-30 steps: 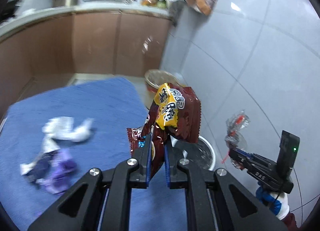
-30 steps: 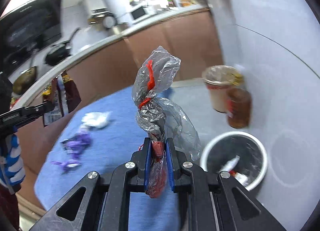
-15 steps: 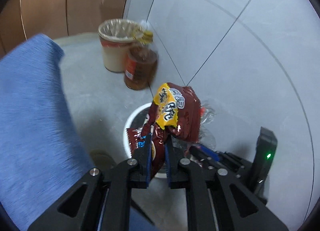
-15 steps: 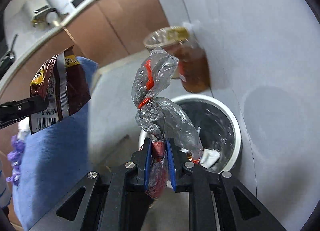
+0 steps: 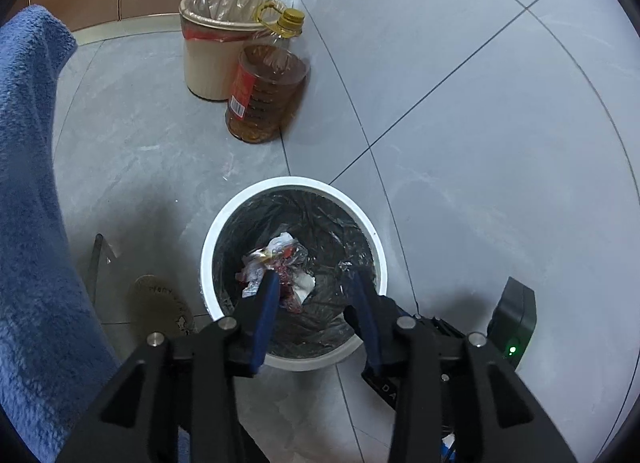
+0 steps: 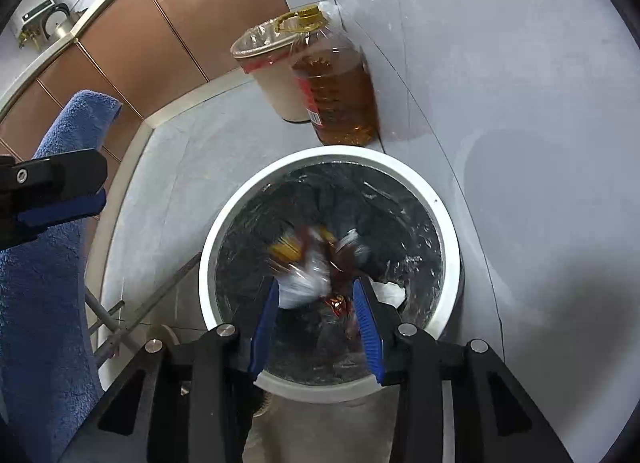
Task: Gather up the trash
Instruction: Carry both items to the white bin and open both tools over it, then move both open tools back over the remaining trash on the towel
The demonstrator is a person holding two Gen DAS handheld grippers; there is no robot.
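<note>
A white round bin [image 5: 208, 259] with a black liner stands on the grey floor. It also shows in the right wrist view [image 6: 448, 223]. Crumpled wrappers and clear plastic trash [image 5: 280, 263] lie at its bottom; in the right wrist view the brown-and-yellow snack wrapper [image 6: 304, 251] is blurred inside the bin. My left gripper [image 5: 314, 283] is open and empty above the bin. My right gripper [image 6: 314, 291] is open and empty above the bin. The left gripper's finger [image 6: 60, 191] shows at the left edge of the right wrist view.
A beige bin with a clear liner [image 5: 208, 51] and a bottle of amber oil [image 5: 264, 95] stand by the tiled wall. A blue cloth-covered table edge [image 5: 28, 191] is at the left. Metal table legs [image 6: 132, 311] stand beside the white bin.
Both grippers have opened over the white bin. The snack wrapper and the clear plastic wrapper have left the jaws and dropped into the bin.
</note>
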